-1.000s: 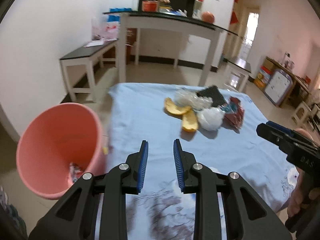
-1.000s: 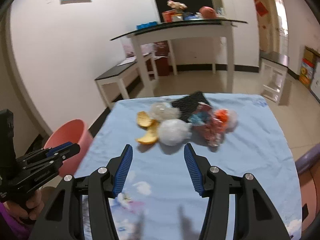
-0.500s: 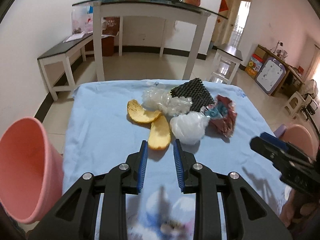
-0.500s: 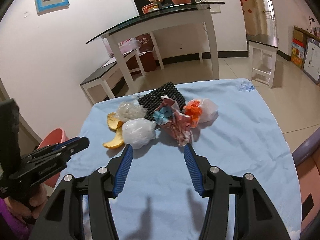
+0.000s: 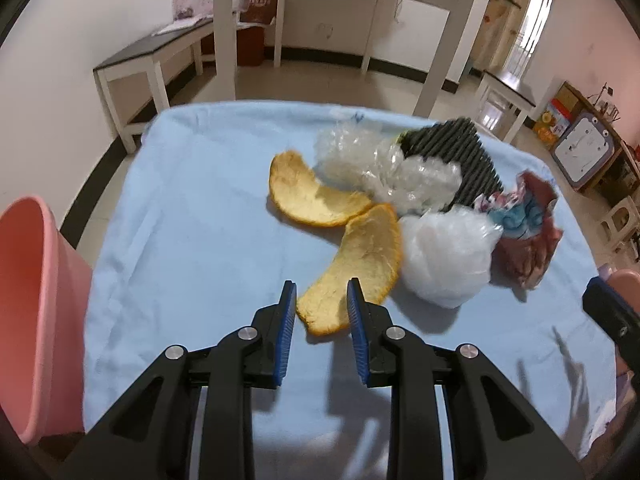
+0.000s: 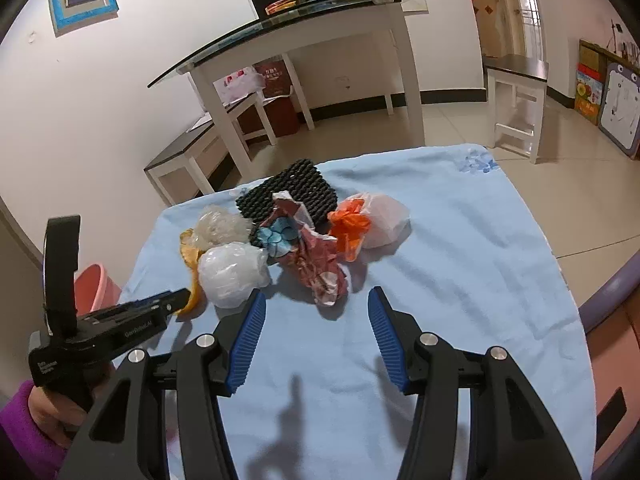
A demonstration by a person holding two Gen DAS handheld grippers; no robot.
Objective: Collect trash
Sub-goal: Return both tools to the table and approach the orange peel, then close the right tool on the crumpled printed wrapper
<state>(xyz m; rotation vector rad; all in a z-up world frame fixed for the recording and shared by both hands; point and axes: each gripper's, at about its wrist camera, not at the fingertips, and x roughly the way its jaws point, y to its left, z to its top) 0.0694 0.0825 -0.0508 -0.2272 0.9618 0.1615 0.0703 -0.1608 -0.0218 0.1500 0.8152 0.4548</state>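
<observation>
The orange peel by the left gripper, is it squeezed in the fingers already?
No, the left gripper is open, and the near peel lies on the blue cloth with its tip between the fingers.

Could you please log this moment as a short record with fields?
surface: table under light blue cloth
bin: pink bucket, left of table
left hand-held gripper: open, tips straddling near orange peel
right hand-held gripper: open, empty, short of patterned wrapper
other trash: second peel, white bag, clear plastic, black mesh mat, orange-and-white bag
</observation>
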